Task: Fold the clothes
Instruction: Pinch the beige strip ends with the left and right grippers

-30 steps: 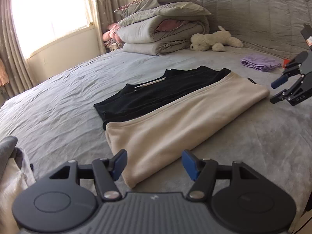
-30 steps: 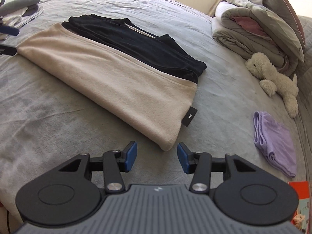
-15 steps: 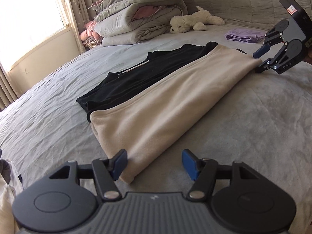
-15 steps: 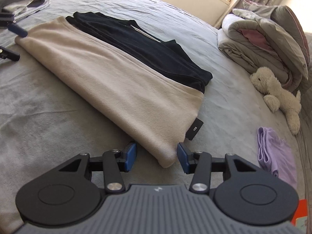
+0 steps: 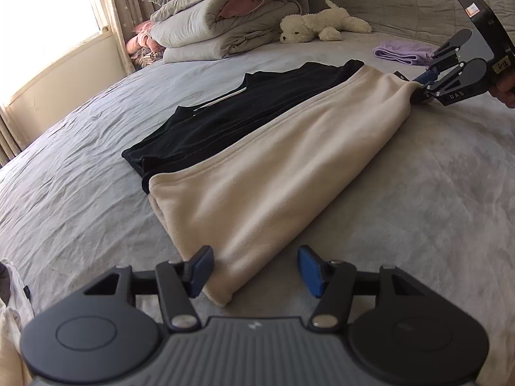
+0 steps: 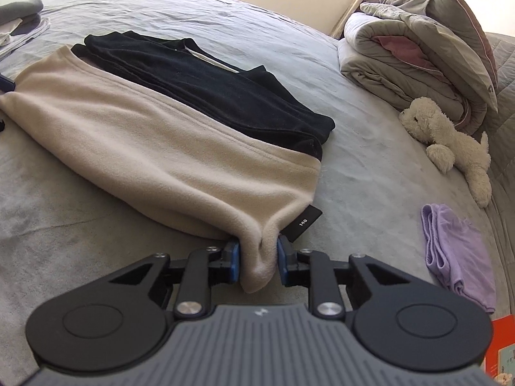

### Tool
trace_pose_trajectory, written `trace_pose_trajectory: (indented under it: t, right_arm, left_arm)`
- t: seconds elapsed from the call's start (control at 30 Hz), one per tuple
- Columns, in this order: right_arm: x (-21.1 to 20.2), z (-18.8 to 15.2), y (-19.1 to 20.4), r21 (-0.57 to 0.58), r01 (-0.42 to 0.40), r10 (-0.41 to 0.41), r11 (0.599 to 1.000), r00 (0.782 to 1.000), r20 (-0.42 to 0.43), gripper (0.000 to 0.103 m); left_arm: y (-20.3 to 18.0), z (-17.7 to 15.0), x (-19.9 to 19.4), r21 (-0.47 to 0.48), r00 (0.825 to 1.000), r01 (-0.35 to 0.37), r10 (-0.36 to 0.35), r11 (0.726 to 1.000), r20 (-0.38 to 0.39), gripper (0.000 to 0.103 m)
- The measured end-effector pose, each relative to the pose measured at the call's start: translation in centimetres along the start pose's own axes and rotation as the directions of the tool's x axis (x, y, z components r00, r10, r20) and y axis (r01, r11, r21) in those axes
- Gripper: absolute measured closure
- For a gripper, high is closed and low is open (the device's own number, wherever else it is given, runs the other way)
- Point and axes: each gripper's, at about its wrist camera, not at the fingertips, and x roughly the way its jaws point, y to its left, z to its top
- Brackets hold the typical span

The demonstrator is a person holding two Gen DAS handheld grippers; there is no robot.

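Our right gripper (image 6: 256, 262) had its blue-padded fingers (image 6: 232, 262) pressed together on one near corner of the long folded beige fleece garment (image 6: 154, 148), the soft cloth bunched and puckered between the pads. A small black size tag (image 6: 302, 222) stuck out just beside that pinched corner. From the left wrist view we saw the same right gripper (image 5: 418, 91) at the far end of the beige fleece garment (image 5: 283, 160), drawing the corner up off the bed. Our left gripper (image 5: 254, 271) stood spread wide at the opposite end, its left pad (image 5: 201, 270) close against the near corner of the cloth and its right pad well clear of it; whether that left pad actually touched the fleece, we could not tell.

The garment lay stretched lengthwise between our two tools on the grey quilted bedspread (image 5: 418, 209), with a folded black fleece top (image 5: 244, 109) lying along its far side, its edge tucked under the beige edge. Further off were a white plush dog (image 6: 450, 138), a stack of rolled grey duvets (image 6: 418, 54), and a small folded lilac cloth (image 6: 457, 251).
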Motion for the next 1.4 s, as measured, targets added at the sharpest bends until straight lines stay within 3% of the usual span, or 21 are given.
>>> trace_pose_trajectory:
  t: [0.23,0.43,0.5,0.57,1.03,1.4]
  right_arm:
    - [0.2,-0.3,0.5,-0.065,0.021,-0.021,0.998,1.000,-0.003,0.076]
    - [0.3,-0.4,0.4,-0.065,0.019,-0.019,0.998,1.000,-0.003,0.076]
    - [0.3,-0.3,0.4,-0.056,0.015,-0.016,0.998,1.000,-0.002,0.081]
    - [0.2,-0.1,0.4,-0.047,0.016,-0.015,0.999,1.000,0.007,0.086]
    - [-2.2,1.7,-0.5,0.058,0.112,-0.120,0.992,0.980,0.159,0.087]
    - [-2.5,3.0,-0.9,0.150,0.157,-0.184,0.976,0.965,0.185,0.088]
  left_arm:
    - [0.1,0.2,0.3,0.025,1.000,-0.026,0.026,0.999,-0.010,0.058]
    - [0.2,0.4,0.6,0.026,0.998,-0.061,0.061,0.998,-0.014,0.077]
    - [0.0,0.5,0.6,0.032,0.997,-0.077,0.077,0.997,-0.016,0.088]
    - [-0.1,0.7,0.4,0.033,0.995,-0.094,0.095,0.995,-0.014,0.091]
    - [0.8,2.7,-1.8,-0.085,0.982,-0.167,0.173,0.982,0.071,0.092]
    - [1.7,4.0,-2.6,-0.157,0.975,-0.184,0.200,0.970,0.095,0.092]
